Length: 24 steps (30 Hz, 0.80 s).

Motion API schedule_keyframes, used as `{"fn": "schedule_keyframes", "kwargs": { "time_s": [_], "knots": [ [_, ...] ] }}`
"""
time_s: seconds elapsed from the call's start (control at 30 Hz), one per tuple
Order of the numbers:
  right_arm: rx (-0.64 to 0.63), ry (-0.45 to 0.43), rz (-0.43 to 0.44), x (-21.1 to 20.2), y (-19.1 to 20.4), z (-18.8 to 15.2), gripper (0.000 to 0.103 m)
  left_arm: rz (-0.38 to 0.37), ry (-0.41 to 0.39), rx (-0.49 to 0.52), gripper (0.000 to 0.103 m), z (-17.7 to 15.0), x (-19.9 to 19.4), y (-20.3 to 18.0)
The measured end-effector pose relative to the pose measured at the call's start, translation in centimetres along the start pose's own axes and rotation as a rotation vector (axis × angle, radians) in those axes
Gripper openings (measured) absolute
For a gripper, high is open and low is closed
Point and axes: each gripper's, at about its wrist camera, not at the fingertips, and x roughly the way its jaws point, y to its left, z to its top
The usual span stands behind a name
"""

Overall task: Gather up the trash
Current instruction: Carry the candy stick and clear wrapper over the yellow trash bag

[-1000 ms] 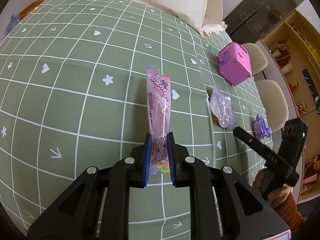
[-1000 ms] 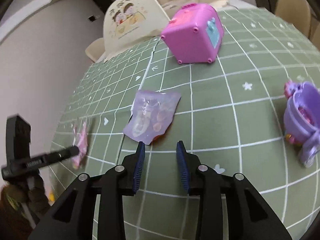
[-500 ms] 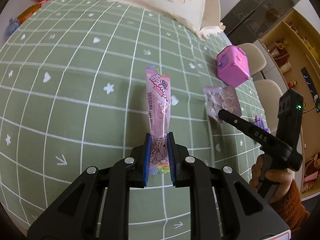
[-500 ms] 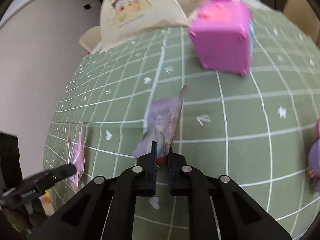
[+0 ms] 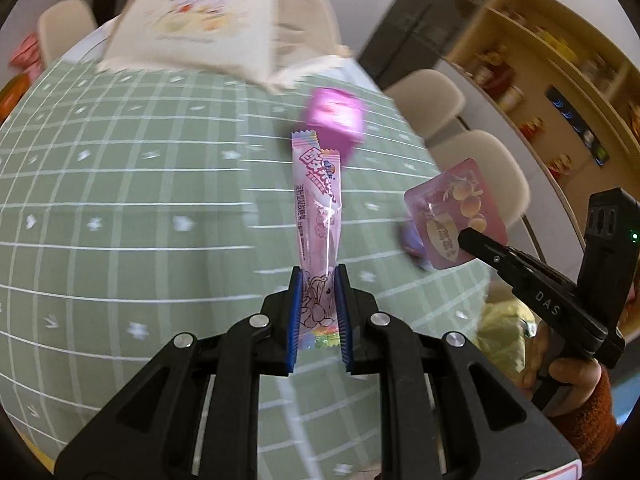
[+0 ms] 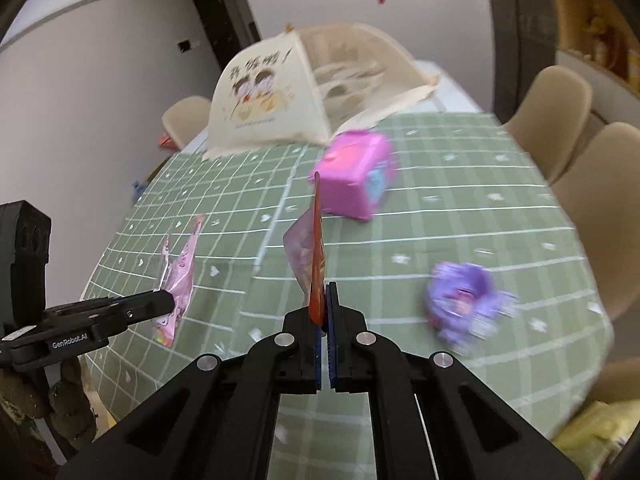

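My left gripper (image 5: 318, 300) is shut on a long pink candy wrapper (image 5: 318, 208), which stands up out of the jaws above the green checked tablecloth (image 5: 120, 220). In the right wrist view that wrapper (image 6: 180, 276) hangs at the left from the left gripper (image 6: 170, 304). My right gripper (image 6: 323, 312) is shut on a flat purple snack packet (image 6: 308, 248), seen edge-on and lifted off the table. The left wrist view shows the same packet (image 5: 456, 216) at the right, pinched by the right gripper (image 5: 464, 238).
A pink toy box (image 6: 356, 176) and a purple toy (image 6: 464, 300) sit on the table. A cream mesh food cover (image 6: 300, 88) stands at the far end. Beige chairs (image 6: 560, 100) line the right side. A yellow bag (image 5: 504, 332) lies below the table edge.
My right gripper closed on the purple packet and lifted it off the table. My left gripper rose with the pink wrapper, and both views swung up toward the far end.
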Motion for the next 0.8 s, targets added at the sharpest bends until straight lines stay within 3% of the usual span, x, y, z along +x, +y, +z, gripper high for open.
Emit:
{"fn": "schedule_keyframes", "kwargs": {
  "time_s": [0.47, 0.8],
  "knots": [
    [0.103, -0.158, -0.238, -19.5, -12.1, -10.7, 0.005, -0.183, 0.032, 0.293, 0.014, -6.9, 1.8, -21.7],
    [0.257, -0.222, -0.396, -28.4, -20.0, -17.6, 0.005, -0.346, 0.218, 0.406, 0.014, -12.2, 8.0, -33.2]
  ]
}}
